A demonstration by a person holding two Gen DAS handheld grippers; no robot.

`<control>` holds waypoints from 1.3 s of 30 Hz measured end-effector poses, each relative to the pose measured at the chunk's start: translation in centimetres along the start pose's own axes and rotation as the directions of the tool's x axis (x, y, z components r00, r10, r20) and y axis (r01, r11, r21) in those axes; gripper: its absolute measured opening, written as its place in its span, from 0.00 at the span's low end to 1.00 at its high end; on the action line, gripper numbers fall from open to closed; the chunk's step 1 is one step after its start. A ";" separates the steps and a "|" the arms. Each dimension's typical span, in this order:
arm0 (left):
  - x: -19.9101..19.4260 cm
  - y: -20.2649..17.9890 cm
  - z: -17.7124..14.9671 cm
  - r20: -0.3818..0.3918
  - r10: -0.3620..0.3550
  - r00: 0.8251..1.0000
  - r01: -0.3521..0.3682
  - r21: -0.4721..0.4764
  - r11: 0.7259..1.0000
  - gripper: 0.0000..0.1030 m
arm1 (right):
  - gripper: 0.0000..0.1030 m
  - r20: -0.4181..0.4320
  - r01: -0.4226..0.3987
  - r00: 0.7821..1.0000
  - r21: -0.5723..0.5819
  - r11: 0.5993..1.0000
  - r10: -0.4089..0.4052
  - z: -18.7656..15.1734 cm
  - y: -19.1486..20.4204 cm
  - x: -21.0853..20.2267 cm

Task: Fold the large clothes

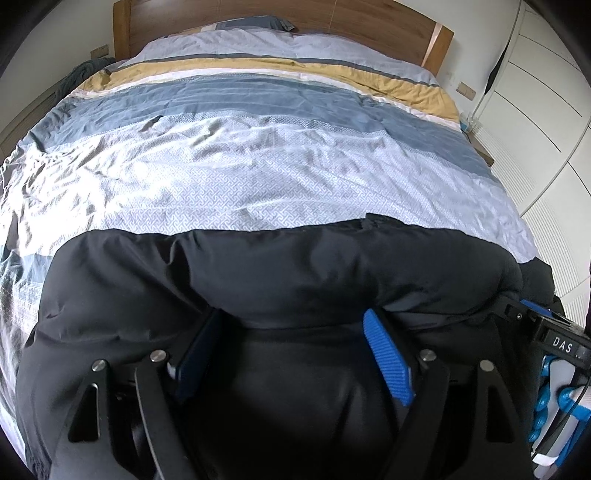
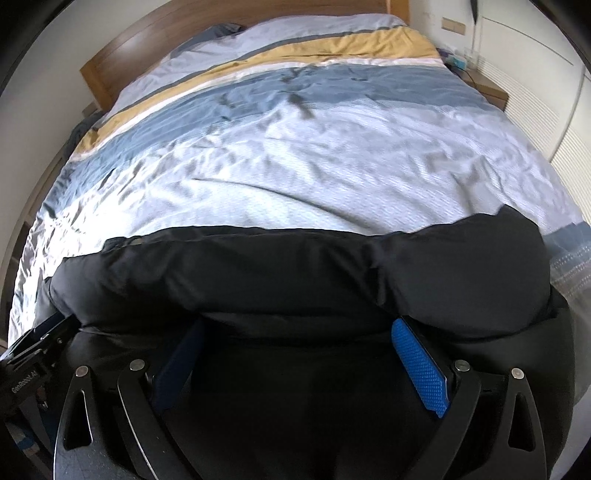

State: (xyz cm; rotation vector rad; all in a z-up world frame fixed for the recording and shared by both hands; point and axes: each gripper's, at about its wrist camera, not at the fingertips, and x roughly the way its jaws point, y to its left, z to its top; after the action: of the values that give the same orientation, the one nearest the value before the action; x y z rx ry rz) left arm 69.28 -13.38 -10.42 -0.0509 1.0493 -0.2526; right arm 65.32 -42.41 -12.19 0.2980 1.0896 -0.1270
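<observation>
Black padded jacket (image 1: 280,266) spread on striped duvet (image 1: 258,173)

Left gripper (image 1: 291,332) spread wide over jacket folds; right gripper (image 2: 295,343) likewise wide, fabric between blue pads (image 2: 417,362), no visible pinch.

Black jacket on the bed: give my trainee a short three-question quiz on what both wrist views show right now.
1. True or false: the black puffy jacket lies at the near end of the bed, on the striped duvet.
2. How do the left gripper jaws stand? A wide apart, B pinched shut.
3. Which stripe colour runs nearest the wooden headboard: mustard or mid-blue?

Key: 1 true. 2 A; the right gripper likewise, jacket fabric between each pair. 3 mustard.
</observation>
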 end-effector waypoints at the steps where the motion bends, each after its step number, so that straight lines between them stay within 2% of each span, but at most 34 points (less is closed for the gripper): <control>1: 0.0 0.0 0.0 0.000 0.000 1.000 0.000 0.000 1.000 0.77 | 0.95 0.001 0.009 1.000 0.007 1.000 -0.009 0.0 -0.4 0.0; 7: -0.1 0.9 0.2 -0.028 -0.023 0.999 0.022 -0.021 1.000 0.79 | 0.95 -0.017 0.057 0.998 0.061 0.996 -0.057 -0.1 -3.9 0.0; 12: 0.0 5.6 1.3 -0.095 -0.034 0.995 0.020 -0.142 0.990 0.79 | 0.95 -0.066 0.156 0.986 0.090 0.984 -0.151 0.0 -7.6 0.0; 15: -0.3 9.7 1.7 -0.129 0.044 0.991 -0.069 -0.198 0.978 0.79 | 0.95 -0.087 0.245 0.967 0.081 0.966 -0.239 0.0 -9.1 -0.4; 16: -0.7 11.4 1.8 -0.135 0.104 0.985 -0.130 -0.201 0.971 0.79 | 0.95 -0.085 0.252 0.966 0.077 0.965 -0.245 0.1 -9.2 -0.5; 18: -1.6 13.2 1.7 -0.135 0.149 0.980 -0.175 -0.205 0.963 0.79 | 0.95 -0.058 0.260 0.965 0.067 0.963 -0.256 0.0 -9.0 -1.7; 22: -5.5 14.7 0.9 -0.058 0.179 0.982 -0.187 -0.197 0.962 0.79 | 0.95 0.052 0.210 0.976 0.020 0.977 -0.211 -0.2 -6.2 -5.0; 24: -7.8 14.0 0.0 -0.005 0.145 0.989 -0.143 -0.180 0.973 0.79 | 0.95 0.101 0.154 0.983 0.004 0.988 -0.154 -0.7 -4.2 -6.6; 26: -9.2 12.7 -0.8 0.024 0.080 0.996 -0.075 -0.162 0.984 0.79 | 0.95 0.121 0.081 0.990 -0.034 0.996 -0.076 -1.4 -1.7 -7.6; 30: -9.3 9.3 -2.9 -0.002 -0.024 1.000 0.023 -0.122 0.992 0.79 | 0.95 0.111 -0.017 0.993 -0.126 0.992 0.031 -3.9 3.1 -7.7; 32: -8.1 8.4 -4.1 -0.043 -0.016 0.999 0.012 -0.096 0.995 0.79 | 0.95 0.071 -0.038 0.996 -0.185 0.982 0.052 -5.3 4.7 -6.5; 35: -6.6 9.4 -5.6 -0.083 0.015 0.996 -0.023 -0.104 0.994 0.79 | 0.95 0.051 -0.019 0.998 -0.210 0.977 0.031 -6.3 4.3 -5.2; 39: -7.4 12.4 -6.1 -0.095 0.084 0.992 -0.099 -0.162 0.982 0.79 | 0.97 0.029 0.035 0.999 -0.130 0.991 -0.031 -6.1 -0.4 -4.8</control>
State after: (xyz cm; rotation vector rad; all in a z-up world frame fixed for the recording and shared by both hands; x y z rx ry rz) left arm 62.74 0.86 -9.17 -0.1434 1.1557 -0.0837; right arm 57.86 -41.19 -10.65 0.1604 1.0710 -0.0883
